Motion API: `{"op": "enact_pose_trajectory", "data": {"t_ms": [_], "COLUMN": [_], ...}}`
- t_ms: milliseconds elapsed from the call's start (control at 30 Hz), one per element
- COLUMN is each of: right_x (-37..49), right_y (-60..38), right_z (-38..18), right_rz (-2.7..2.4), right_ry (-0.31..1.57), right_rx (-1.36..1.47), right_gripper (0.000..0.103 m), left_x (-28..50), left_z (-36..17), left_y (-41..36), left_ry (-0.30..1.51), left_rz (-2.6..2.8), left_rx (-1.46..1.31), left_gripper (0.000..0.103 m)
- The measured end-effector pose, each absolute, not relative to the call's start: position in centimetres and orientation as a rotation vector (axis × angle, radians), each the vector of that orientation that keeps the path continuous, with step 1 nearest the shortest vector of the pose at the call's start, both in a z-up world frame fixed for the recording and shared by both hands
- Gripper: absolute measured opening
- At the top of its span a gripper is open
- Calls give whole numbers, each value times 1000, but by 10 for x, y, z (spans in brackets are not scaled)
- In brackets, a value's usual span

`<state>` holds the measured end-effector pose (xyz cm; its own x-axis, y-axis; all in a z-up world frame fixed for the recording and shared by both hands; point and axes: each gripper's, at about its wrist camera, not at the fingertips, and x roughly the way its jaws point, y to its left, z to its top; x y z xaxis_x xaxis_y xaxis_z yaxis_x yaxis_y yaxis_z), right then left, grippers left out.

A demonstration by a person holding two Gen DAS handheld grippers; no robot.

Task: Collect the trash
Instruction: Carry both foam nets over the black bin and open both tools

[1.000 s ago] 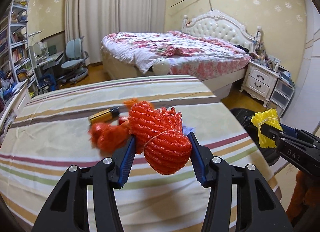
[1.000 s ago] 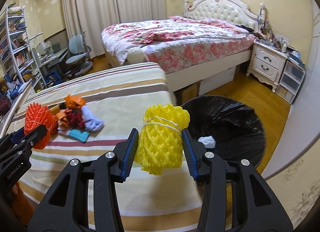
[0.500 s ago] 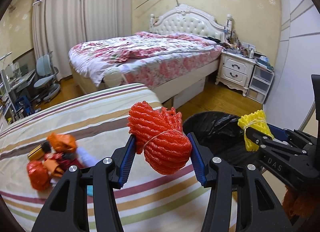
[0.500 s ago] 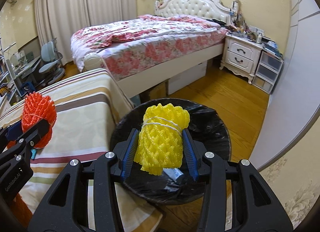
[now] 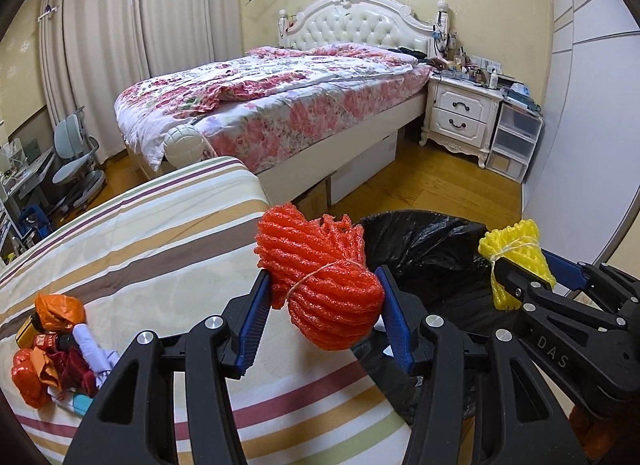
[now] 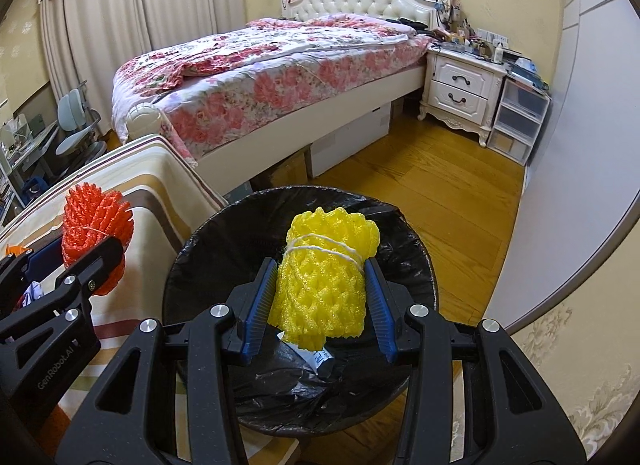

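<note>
Bedroom walls in pale yellow are framing the scene, with a floral-covered bed standing against the far wall and a white nightstand sitting just beside its headboard end. Nearer the cameras, a striped tablecloth is covering the table, whose right edge is falling away toward the wooden floor.

Just beside that right edge, a round trash bin lined with a black bag is standing on the floor, with a small white and blue scrap lying inside it.

On the table's left part, toward its near edge, a pile of mixed trash is lying: orange and red crumpled wrappers, a white piece and a light blue piece, all touching one another.

The left gripper is clamping a red foam net bundle tied with string, its blue pads pressing both sides; the bundle is hanging over the table's right edge, right at the bin's rim. In the right wrist view the same bundle is showing over the cloth, left of the bin.

The right gripper is squeezing a yellow foam net bundle bound with white string, and it is hanging directly above the bin's open mouth.
</note>
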<state>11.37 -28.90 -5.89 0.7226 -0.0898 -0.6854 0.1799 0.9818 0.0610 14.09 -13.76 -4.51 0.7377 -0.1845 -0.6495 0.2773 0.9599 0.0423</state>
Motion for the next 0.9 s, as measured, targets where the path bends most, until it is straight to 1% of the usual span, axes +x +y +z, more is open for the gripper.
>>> {"op": "enact_pose_trajectory", "data": {"t_ms": [500,667,733,767,900], "right_x": [123,124,123,123,122], "right_y": [-304,-306,-307,-308,-313], "right_z": [-62,-61,-61,-61,-61], "right_rz": [-167,-174,-181,-184,-202], "right_ry": [747,745,740,738,738], "right_rx": [154,153,153,152,161], "right_gripper": [44,47,56,57,57], "left_x": [151,154,155,155,156], "left_z": [-52,-52,-52,-52,-52], "left_y": [-155,-156,-157,-157,-155], "left_ry": [718,715,711,707,705], "left_rz": [-246,-251,-254,-254,-251], "left_rx": [171,176,182,183,180], "left_gripper": [55,62,69,72,74]}}
